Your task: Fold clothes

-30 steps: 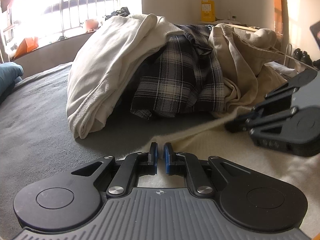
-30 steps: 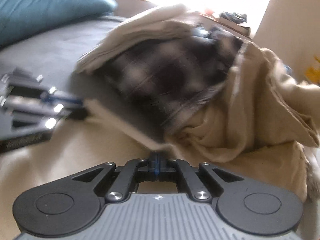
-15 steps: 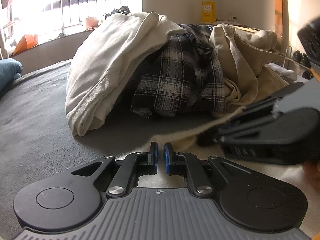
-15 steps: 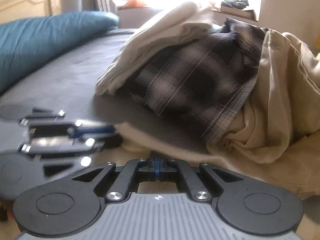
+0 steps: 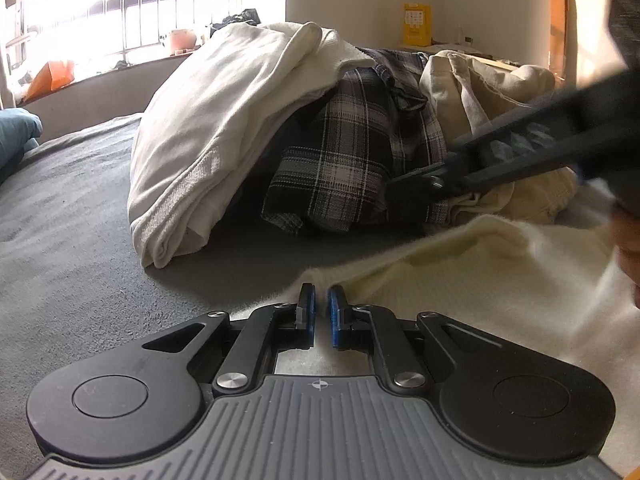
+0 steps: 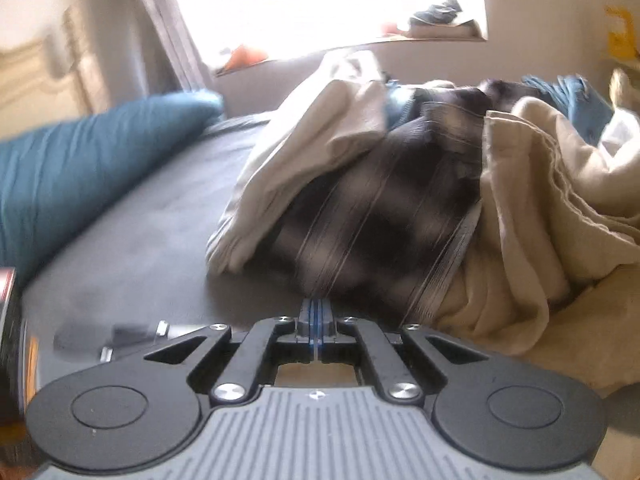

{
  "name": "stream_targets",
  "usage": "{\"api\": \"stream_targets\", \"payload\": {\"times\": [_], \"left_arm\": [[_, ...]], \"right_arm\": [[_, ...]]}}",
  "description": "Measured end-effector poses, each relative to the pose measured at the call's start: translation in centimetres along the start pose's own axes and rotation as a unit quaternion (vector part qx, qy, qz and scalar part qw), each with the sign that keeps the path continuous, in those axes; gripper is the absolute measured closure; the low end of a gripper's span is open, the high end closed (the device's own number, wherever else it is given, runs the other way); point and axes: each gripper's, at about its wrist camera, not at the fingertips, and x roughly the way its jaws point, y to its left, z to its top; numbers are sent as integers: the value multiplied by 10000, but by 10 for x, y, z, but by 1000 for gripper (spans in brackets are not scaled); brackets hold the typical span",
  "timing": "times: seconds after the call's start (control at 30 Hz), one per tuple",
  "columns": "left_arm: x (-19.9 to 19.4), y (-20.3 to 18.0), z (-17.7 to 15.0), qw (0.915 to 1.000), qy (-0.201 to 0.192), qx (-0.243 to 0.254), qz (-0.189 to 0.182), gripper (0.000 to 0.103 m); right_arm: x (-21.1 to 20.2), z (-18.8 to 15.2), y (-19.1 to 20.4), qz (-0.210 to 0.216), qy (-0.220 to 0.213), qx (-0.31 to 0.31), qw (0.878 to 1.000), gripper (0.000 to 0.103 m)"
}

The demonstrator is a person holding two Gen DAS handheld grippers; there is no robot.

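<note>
A fuzzy cream garment (image 5: 480, 288) lies flat on the grey bed (image 5: 80, 240). My left gripper (image 5: 320, 292) rests on its near-left corner, jaws nearly together with the cloth's edge pinched between the blue pads. My right gripper (image 6: 316, 304) is shut, pads pressed together, and no cloth shows between them. In the left wrist view the right gripper (image 5: 412, 188) hangs blurred above the garment's far edge, in front of the pile. In the right wrist view the left gripper (image 6: 132, 336) is a blur at the lower left.
A heap of clothes stands behind: a white top (image 5: 224, 140), a dark plaid shirt (image 5: 352, 160) and tan trousers (image 5: 480, 80). A teal pillow (image 6: 80, 176) lies at the left. A hand (image 5: 628, 248) shows at the right edge. Window sill and wall lie beyond.
The right gripper has lifted off the cream garment's far edge and rolled, now pointing at the plaid shirt. The left gripper has stayed on the corner.
</note>
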Motion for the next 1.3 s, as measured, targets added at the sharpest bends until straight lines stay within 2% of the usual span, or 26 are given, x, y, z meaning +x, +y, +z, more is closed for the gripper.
{"api": "stream_targets", "payload": {"times": [0.17,0.27,0.5,0.57,0.63,0.73,0.83,0.9,0.97,1.1,1.17,1.23,1.3], "left_arm": [[-9,10,2,9997,-17,-224,-88,92],[-20,27,0,9976,-113,-637,-228,84],[-22,49,-3,9906,-19,-1303,-415,82],[-22,55,-2,9830,-49,-1724,-622,77],[-19,64,-1,9675,-29,-2356,-914,74],[-7,72,-1,9462,232,-2991,-1217,74],[3,69,-1,9388,521,-3125,-1352,74],[6,67,-1,9366,580,-3151,-1420,74],[9,68,-2,9305,595,-3303,-1467,74],[16,75,-4,9100,631,-3804,-1523,74],[19,75,-3,9100,674,-3809,-1490,77],[19,71,0,9197,719,-3629,-1310,87],[20,69,0,9245,722,-3549,-1192,93]], "right_arm": [[24,-4,-7,57,526,197,9984,103],[22,-12,-9,136,571,216,9980,103],[21,-17,-18,336,678,445,9961,103],[23,-15,-18,374,667,521,9957,103],[24,-14,-18,404,655,585,9953,103],[25,-15,-20,411,643,680,9948,103],[25,-16,-23,434,632,836,9935,103],[24,-17,-28,472,632,990,9920,103],[26,-18,-31,516,638,1141,9901,103],[28,-21,-38,610,644,1466,9852,103],[28,-22,-41,663,651,1609,9826,103],[27,-20,-44,703,667,1679,9810,103],[19,-13,-48,699,603,1686,9814,103]]}}
